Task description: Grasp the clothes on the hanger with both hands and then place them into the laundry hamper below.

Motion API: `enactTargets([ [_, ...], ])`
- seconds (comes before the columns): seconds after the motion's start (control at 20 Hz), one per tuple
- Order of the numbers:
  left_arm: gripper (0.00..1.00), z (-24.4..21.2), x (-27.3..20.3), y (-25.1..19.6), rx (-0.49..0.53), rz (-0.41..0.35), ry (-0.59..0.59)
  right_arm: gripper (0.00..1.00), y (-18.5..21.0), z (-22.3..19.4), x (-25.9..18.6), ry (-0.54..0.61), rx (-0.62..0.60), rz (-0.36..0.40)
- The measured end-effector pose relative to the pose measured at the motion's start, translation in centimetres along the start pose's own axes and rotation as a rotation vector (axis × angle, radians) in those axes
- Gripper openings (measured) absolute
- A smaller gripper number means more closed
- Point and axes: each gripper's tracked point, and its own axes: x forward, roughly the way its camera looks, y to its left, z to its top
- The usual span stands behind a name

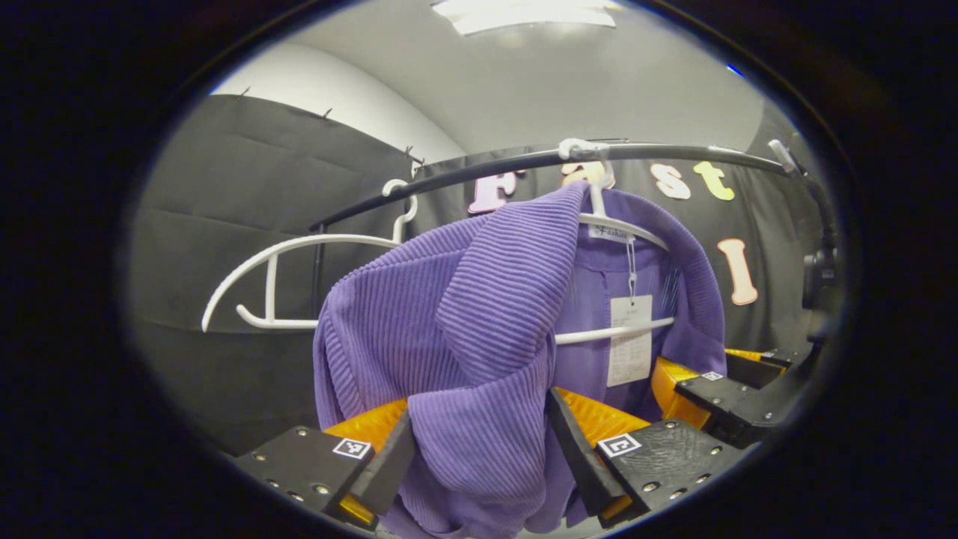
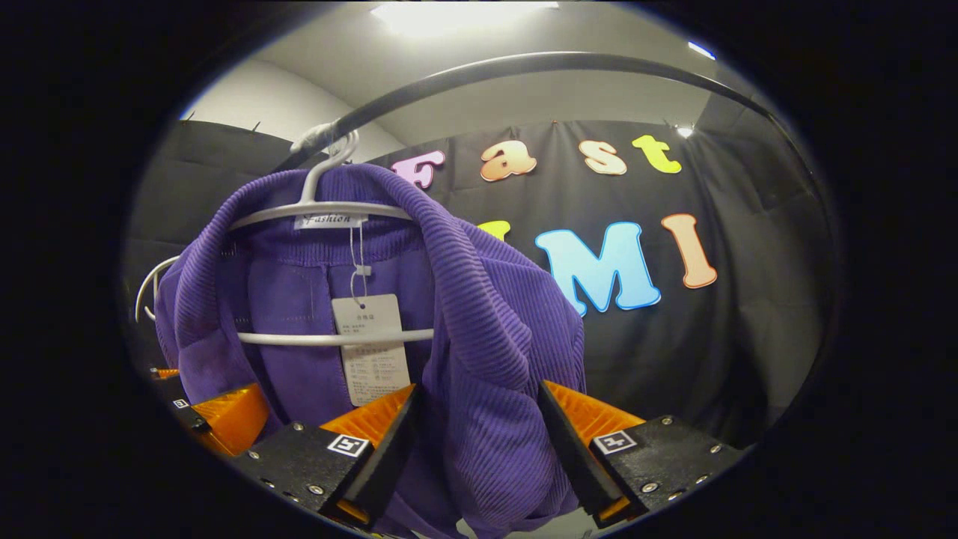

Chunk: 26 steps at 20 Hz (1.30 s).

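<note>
Both fingers of the left gripper (image 1: pixel 479 449) squeeze a fold of the purple sweater (image 1: pixel 479 322), and the right gripper (image 2: pixel 475 442) pinches its other front edge. It hangs on a white hanger (image 2: pixel 322 213) hooked over the black rail (image 2: pixel 524 64).

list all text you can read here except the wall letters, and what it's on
"Fashion": printed on the white hanger, just under its hook.
Paper tag hanging inside the sweater: it carries several lines of print, too small to read.
Square markers: coded patterns, not words or numbers.
</note>
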Motion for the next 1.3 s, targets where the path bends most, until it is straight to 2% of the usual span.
enactTargets([
  [0.05,0.99,0.0,0.1,0.3,0.005,0.015,-0.004,0.86,0.1,-0.2,0.1,0.007,0.005,0.004],
  [0.1,0.9,0.0,0.3,0.5,0.004,0.024,-0.006,0.8,0.6,-0.3,0.2,0.011,0.007,0.016],
  [0.15,0.81,-0.1,0.4,0.7,-0.003,0.022,-0.005,0.55,0.7,-0.2,0.1,0.01,0.005,0.022],
  [0.2,0.72,-0.1,0.5,0.3,-0.012,-0.004,0.002,0.43,0.8,0.1,0.1,-0.002,-0.005,0.034],
  [0.25,0.69,-0.1,0.6,-0.2,-0.02,-0.034,0.007,0.19,0.7,0.6,0.0,-0.024,-0.026,0.037],
  [0.35,0.41,-0.3,0.4,-0.5,-0.026,-0.088,0.018,0.07,1.0,1.5,-0.6,-0.061,-0.069,0.063],
  [0.4,0.39,-0.1,-0.1,-0.6,-0.023,-0.102,0.017,0.06,1.4,1.9,-1.2,-0.074,-0.091,0.08],
  [0.55,0.07,1.1,-1.2,0.4,0.017,-0.103,-0.006,0.05,1.1,4.0,-2.6,-0.148,-0.162,0.086],
  [0.75,0.11,3.0,-3.4,0.7,0.02,-0.134,-0.008,0.05,0.7,7.3,-4.0,-0.238,-0.211,0.066],
  [0.8,0.07,3.9,-4.0,1.2,0.032,-0.134,-0.016,0.05,0.6,8.1,-4.5,-0.26,-0.22,0.06],
  [0.85,0.07,5.0,-4.9,1.6,0.038,-0.136,-0.031,0.05,0.3,8.9,-4.9,-0.277,-0.231,0.048],
  [0.9,0.11,6.2,-5.7,2.0,0.04,-0.14,-0.046,0.04,0.0,9.5,-5.0,-0.286,-0.236,0.04],
  [0.95,0.06,7.0,-6.3,2.4,0.038,-0.144,-0.057,0.05,-0.2,10.0,-5.1,-0.291,-0.228,0.038],
  [1.0,0.06,7.8,-6.7,2.8,0.028,-0.148,-0.061,0.04,-0.4,10.5,-4.9,-0.294,-0.216,0.035],
  [1.05,0.11,8.3,-7.0,3.5,0.019,-0.148,-0.064,0.05,-0.8,11.0,-4.8,-0.3,-0.206,0.026],
  [1.3,0.1,12.1,-8.2,6.4,0.036,-0.125,-0.109,0.05,-2.5,13.6,-5.2,-0.355,-0.217,-0.022],
])
